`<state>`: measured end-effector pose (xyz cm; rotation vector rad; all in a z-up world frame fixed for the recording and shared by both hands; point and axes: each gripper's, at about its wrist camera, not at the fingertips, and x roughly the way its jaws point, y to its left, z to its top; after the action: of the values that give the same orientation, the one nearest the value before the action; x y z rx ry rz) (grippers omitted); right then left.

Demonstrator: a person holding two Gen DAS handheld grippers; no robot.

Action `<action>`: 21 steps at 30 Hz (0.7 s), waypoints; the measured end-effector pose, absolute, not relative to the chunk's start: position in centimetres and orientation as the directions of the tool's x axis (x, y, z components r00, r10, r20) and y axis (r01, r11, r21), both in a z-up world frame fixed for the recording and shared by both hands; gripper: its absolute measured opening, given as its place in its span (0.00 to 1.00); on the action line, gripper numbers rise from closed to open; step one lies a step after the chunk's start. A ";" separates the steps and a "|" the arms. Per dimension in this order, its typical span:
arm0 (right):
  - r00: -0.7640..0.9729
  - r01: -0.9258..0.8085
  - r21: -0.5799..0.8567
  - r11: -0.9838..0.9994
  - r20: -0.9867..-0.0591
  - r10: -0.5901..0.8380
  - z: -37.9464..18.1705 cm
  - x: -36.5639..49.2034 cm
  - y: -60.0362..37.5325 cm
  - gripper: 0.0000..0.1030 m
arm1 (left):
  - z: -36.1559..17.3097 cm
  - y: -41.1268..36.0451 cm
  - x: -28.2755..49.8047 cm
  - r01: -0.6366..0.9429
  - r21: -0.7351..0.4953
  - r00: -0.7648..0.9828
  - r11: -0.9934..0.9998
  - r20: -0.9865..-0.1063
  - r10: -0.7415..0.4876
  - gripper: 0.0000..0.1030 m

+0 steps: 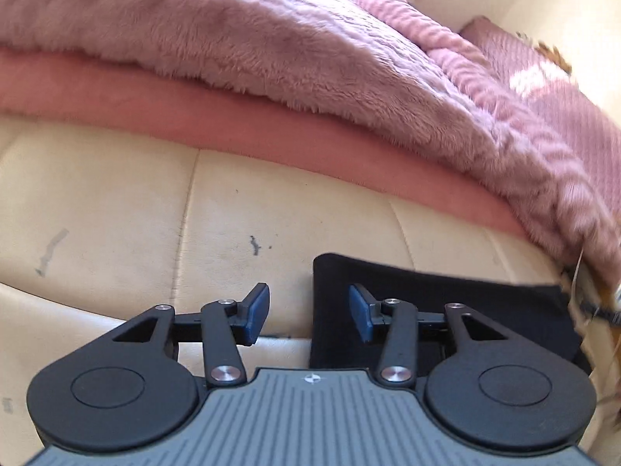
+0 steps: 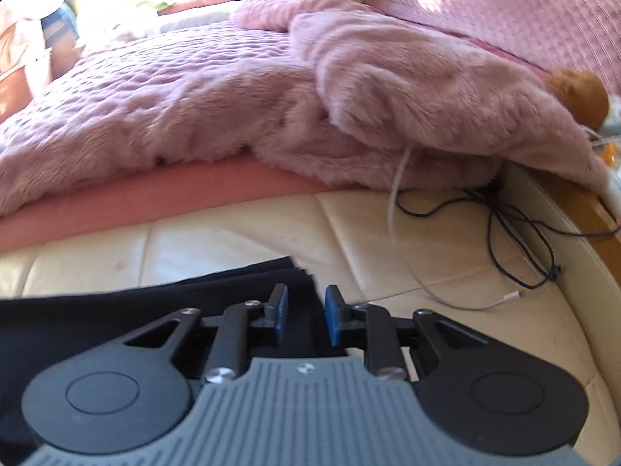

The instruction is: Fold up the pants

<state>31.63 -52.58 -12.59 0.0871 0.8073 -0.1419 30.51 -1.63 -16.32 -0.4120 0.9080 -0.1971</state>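
Letting go after a fold, I judge, the left gripper (image 1: 308, 314) and right gripper (image 2: 306, 318) both stand apart over the black pants (image 1: 446, 310) on the cream cushion (image 1: 116, 202), short of the pink blanket (image 1: 271, 58); regripping an edge comes next.

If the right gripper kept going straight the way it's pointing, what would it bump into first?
Probably the black pants. The right gripper is open, and their edge lies right under and ahead of its blue pads. Just beyond is the cream cushion. Depth is hard to judge, so it might graze only the edge.
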 end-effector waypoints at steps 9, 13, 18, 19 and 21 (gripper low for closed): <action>0.631 0.131 0.008 0.991 -0.772 -0.078 -15.8 32.8 -50.7 0.14 | -17.7 -2.2 32.4 -0.094 -0.385 0.630 0.918 -0.737 -0.245 0.24; 0.625 0.153 -0.008 0.988 -0.774 -0.103 -16.7 33.3 -51.2 0.14 | -17.6 -4.2 32.7 -0.088 -0.173 0.622 0.981 -0.778 -0.082 0.04; 0.594 0.142 -0.092 0.986 -0.789 -0.159 -15.9 33.7 -50.0 0.14 | -16.7 -3.9 32.0 -0.045 -0.205 0.639 0.978 -0.758 -0.130 0.03; 0.600 0.143 -0.098 0.985 -0.783 -0.165 -15.4 33.5 -49.6 0.17 | -16.2 -3.5 31.5 -0.043 -0.226 0.647 0.973 -0.748 -0.145 0.04; 0.626 0.110 -0.093 0.990 -0.767 -0.141 -14.5 32.6 -48.5 0.16 | -15.2 -3.1 30.3 -0.014 -0.230 0.655 0.973 -0.737 -0.164 0.04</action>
<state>32.63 -48.47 -14.50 -0.0379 0.8832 -0.1444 30.34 -3.06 -15.21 -0.2235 0.8540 -0.0859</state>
